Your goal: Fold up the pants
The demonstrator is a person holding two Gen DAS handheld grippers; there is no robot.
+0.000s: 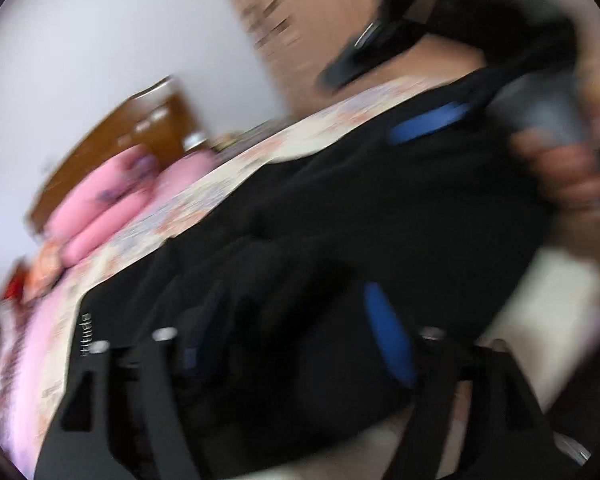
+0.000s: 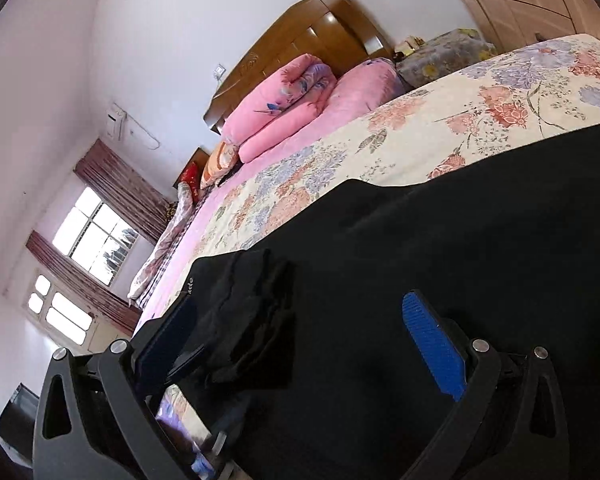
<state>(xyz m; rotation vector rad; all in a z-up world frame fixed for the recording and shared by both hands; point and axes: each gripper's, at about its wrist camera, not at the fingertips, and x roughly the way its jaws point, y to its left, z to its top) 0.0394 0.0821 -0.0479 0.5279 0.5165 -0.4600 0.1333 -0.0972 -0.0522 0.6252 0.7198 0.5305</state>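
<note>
Nearest the lens, the right gripper (image 2: 300, 336) is standing with its blue-padded fingers (image 2: 434, 350) wide apart, a bunched fold of the black pants (image 2: 440, 232) lying between them but not pinched. The pants are spreading over the near edge of the floral bedspread (image 2: 420, 128), with a small line of white lettering showing at their left corner. In the left wrist view (badly blurred by motion) the left gripper (image 1: 296, 340) is also sitting with its fingers apart over the same dark cloth, and the other gripper (image 1: 432, 122) is showing beyond it in a person's hand (image 1: 564, 168). At the head of the bed, a folded pink quilt (image 2: 284, 100) is resting against the wooden headboard (image 2: 312, 28).
</note>
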